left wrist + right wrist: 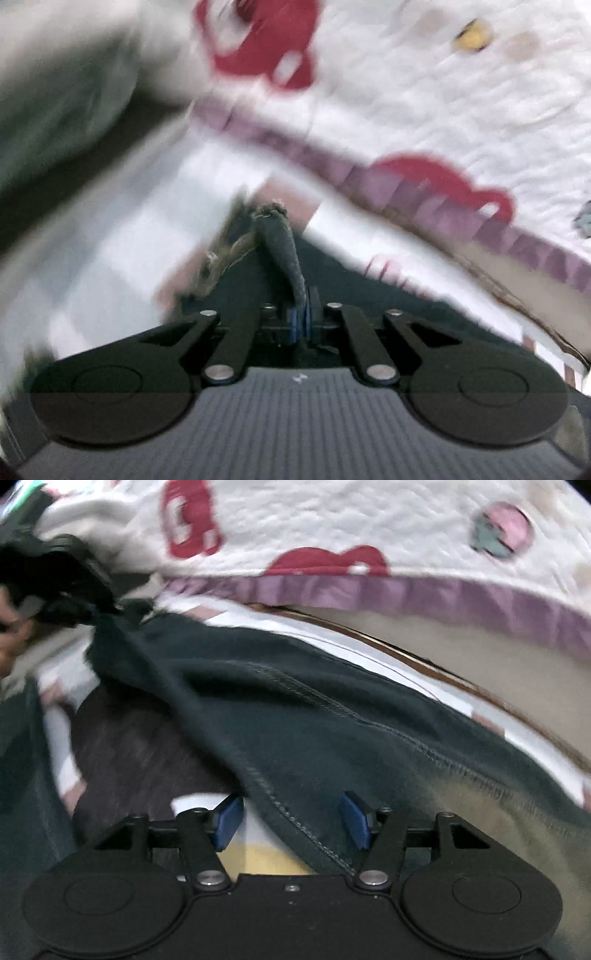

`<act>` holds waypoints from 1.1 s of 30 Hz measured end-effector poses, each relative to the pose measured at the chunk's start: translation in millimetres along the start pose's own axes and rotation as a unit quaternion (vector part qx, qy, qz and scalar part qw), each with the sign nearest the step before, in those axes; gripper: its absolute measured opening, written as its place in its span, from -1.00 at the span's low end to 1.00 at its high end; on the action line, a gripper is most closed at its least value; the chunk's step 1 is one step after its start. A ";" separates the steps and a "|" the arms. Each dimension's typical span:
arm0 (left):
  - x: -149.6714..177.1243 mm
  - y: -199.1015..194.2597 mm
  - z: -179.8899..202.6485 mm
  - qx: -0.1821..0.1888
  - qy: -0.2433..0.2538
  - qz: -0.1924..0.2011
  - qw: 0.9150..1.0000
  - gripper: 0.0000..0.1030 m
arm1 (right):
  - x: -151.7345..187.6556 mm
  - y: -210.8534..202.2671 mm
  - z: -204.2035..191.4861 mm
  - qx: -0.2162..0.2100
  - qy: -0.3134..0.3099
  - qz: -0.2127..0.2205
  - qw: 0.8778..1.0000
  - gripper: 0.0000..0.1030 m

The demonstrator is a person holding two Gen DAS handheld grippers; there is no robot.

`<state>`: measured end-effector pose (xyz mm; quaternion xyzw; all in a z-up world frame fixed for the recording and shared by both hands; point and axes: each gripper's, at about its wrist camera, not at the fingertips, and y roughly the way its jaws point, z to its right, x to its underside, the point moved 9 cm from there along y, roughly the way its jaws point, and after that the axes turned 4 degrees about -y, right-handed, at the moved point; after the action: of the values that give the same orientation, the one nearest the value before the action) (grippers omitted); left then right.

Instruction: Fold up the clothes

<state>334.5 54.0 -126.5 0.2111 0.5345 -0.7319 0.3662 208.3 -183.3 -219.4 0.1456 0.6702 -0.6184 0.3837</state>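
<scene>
A dark teal garment (295, 716) with stitched seams lies spread across the right wrist view. My right gripper (291, 821) is open, its blue pads (227, 821) on either side of the garment's hem, which drapes between them. In the left wrist view, my left gripper (300, 319) is shut on a bunched, frayed end of the dark garment (282, 247), which sticks up from the closed pads. The left view is motion-blurred.
A white quilt (369, 520) with red shapes and a purple border (424, 594) lies beyond; it also shows in the left wrist view (443, 92). A white checked sheet (122, 236) lies underneath. A dark bundle of cloth (55, 579) sits at upper left.
</scene>
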 end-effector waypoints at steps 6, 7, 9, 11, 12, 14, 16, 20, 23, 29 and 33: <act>-37.9 -45.9 -9.1 0.047 -0.013 0.100 0.994 -0.93 | -15.0 -26.1 0.0 -0.008 0.015 0.055 0.998 -0.72; -27.1 -37.4 -21.8 0.033 -0.025 0.084 0.996 -0.93 | -16.9 -30.0 0.9 -0.020 0.035 0.053 0.998 -0.73; 1.4 -14.5 -51.4 -0.001 -0.052 0.034 0.998 -0.93 | -11.5 -24.7 -0.4 -0.021 0.044 0.034 0.998 -0.74; 31.6 2.7 -77.2 -0.022 -0.077 -0.018 0.997 -0.91 | -2.9 -15.3 -4.2 -0.020 0.042 0.010 0.999 -0.73; 42.2 4.4 -86.1 -0.034 -0.077 -0.030 0.996 -0.90 | -0.6 -15.6 -7.3 -0.017 0.037 0.008 0.999 -0.70; 49.5 -2.7 -90.3 -0.043 -0.056 -0.027 0.997 -0.89 | 3.8 -16.2 -13.5 -0.012 0.028 0.003 1.000 -0.63; 51.9 -10.0 -90.8 -0.048 -0.027 -0.019 0.998 -0.89 | 5.6 -20.4 -15.8 -0.012 0.031 0.003 0.999 -0.61; 56.4 -20.5 -93.5 -0.085 0.010 -0.012 0.996 -0.80 | 14.4 -31.0 -16.3 -0.051 0.070 0.005 0.996 -0.56; 65.8 -27.8 -105.4 -0.135 0.036 -0.023 0.990 -0.67 | 23.0 -39.2 -17.2 -0.086 0.103 0.004 0.991 -0.34; 77.8 -50.0 -115.6 -0.149 0.054 -0.065 0.985 -0.64 | 54.0 -86.8 -10.8 -0.109 0.148 0.013 0.983 -0.24; 50.0 -77.2 -95.1 -0.129 0.020 -0.011 0.991 -0.37 | 67.0 -125.6 42.6 -0.033 0.154 0.022 0.987 -0.10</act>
<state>235.7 139.9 -145.3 0.1710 0.6336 -0.6565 0.3719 94.0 -266.3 -173.4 0.2408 0.7384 -0.5573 0.2936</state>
